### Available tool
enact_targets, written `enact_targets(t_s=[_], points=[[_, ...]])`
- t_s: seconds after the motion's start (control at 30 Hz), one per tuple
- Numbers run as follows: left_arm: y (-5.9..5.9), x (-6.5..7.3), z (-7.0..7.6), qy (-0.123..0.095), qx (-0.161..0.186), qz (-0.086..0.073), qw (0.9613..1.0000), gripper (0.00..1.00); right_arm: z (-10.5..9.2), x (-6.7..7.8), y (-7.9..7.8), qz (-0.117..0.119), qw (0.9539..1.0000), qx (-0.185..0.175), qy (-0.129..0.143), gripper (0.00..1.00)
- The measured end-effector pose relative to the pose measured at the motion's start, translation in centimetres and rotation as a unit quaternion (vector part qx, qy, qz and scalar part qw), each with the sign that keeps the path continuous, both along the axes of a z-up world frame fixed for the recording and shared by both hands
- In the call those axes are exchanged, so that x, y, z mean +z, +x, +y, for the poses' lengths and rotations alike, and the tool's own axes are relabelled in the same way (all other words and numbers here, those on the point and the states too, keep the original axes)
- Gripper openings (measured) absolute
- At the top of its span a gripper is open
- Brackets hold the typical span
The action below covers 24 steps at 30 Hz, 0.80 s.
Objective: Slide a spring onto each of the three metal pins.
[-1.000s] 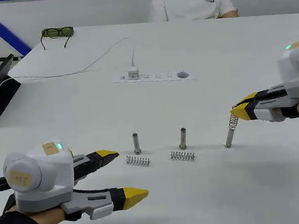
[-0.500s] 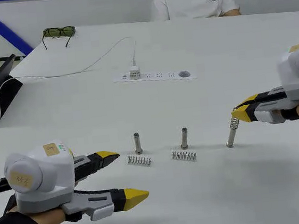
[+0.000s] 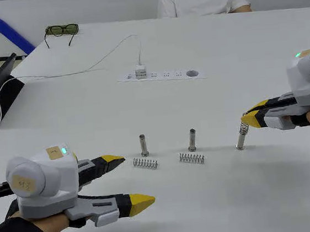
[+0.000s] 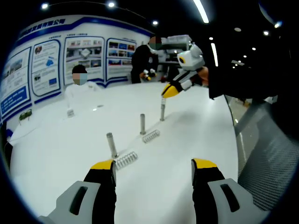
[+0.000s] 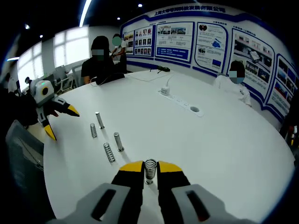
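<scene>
**Q:** Which step is shown?
**A:** The first of three. The right hand-held gripper point(image 3: 250, 120) is closed on a spring point(image 3: 244, 127), held at the top of the rightmost pin point(image 3: 240, 141), which leans on the counter point(image 3: 209, 210).

**Q:** What next?
**A:** Probably steadying the pin, then pushing the spring down. The left hand-held gripper point(image 3: 133, 178) hangs wide open and empty. The left spring point(image 3: 145, 163) and middle spring point(image 3: 191, 158) lie loose.
</scene>
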State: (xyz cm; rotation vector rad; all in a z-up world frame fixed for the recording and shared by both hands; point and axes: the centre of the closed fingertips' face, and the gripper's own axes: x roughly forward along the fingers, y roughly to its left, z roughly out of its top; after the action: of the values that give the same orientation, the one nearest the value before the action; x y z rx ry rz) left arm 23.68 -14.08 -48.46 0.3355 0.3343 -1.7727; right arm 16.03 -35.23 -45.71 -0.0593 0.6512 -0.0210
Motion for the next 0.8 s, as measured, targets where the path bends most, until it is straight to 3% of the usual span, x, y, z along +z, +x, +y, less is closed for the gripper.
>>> enact_targets(t_s=[0.8], points=[[-0.2,-0.6,0.0,0.007,0.004,0.006,0.9999,0.66,0.1,-2.5,0.1,0.016,0.9998,-0.003,0.014,0.12]])
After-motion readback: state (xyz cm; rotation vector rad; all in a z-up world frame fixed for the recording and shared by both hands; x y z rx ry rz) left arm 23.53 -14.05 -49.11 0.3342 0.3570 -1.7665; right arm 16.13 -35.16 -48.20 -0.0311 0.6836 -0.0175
